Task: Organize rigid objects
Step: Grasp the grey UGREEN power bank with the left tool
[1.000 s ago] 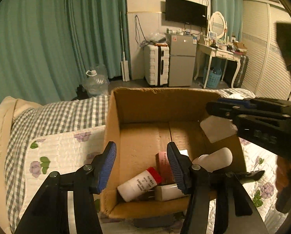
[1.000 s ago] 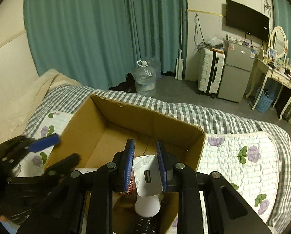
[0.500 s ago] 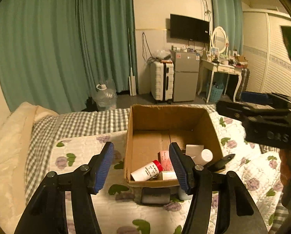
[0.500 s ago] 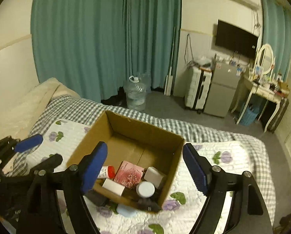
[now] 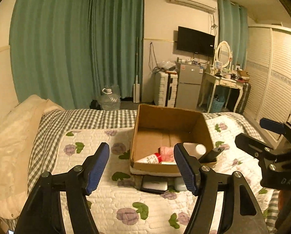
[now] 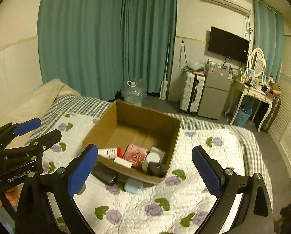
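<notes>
1. A bed covered by a white quilt with purple flowers and green leaves [image 6: 137, 210] is seen in both views, with a grey-and-white checked blanket [image 5: 83, 117] beyond it.
2. An open brown cardboard box [image 6: 98, 130] is set on the quilt, well apart from both grippers.
3. The left gripper with blue pads [image 5: 141, 168] is held wide apart over the quilt; its jaws have just been opening, and nothing is between them.
4. The right gripper with blue pads [image 6: 145, 170] is likewise spread wide; its jaws have just been opening, and nothing is gripped.
5. Inside the box, near its front wall, a white tube with a red cap [image 6: 111, 153], a pink patterned carton [image 6: 136, 154], a small white rectangular box [image 6: 123, 161] and a white round-ended bottle [image 6: 152, 159] are seen lying.
6. Only the right wrist view shows a pale blue rounded case [image 6: 133, 186] lying on the quilt against the front of the box.
7. A dark flat case [image 5: 154, 184] tucked under the front edge is shown more clearly by the left wrist view.
8. A dark object [image 5: 211, 154] is seen leaning over the right wall; what it is cannot be told.
</notes>
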Motion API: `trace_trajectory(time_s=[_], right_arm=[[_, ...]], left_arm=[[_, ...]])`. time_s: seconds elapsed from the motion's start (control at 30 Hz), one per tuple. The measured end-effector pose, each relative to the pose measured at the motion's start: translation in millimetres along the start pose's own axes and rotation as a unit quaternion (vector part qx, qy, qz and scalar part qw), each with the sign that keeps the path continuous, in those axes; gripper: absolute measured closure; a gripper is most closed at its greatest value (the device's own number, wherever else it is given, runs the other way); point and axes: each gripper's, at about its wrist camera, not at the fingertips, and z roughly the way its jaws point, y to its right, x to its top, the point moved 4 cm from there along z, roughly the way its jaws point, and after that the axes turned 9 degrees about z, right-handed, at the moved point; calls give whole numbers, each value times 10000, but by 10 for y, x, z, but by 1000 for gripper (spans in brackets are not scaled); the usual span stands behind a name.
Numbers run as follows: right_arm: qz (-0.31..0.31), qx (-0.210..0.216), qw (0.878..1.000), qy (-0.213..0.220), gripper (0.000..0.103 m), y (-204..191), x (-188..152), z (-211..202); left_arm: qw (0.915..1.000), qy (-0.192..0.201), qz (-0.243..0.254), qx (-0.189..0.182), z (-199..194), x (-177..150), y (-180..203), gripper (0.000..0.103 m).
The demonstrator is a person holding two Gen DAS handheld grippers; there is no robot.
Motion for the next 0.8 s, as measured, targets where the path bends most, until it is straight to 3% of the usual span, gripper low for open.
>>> trace_trajectory(time_s=[0.2,0.43,0.8], right_arm=[[351,-74,9989,-306,5,142,-433,337],[616,-64,9943,-866,5,347,-912,865],[1065,9,9869,-1212,5,626,-1137,1268]], left_arm=[[9993,-371,57,40,328,-336,41,32],[9950,-951,254,-172,788,-742,228,32],[9811,-1681,896,-345,1375,-1046,594,32]])
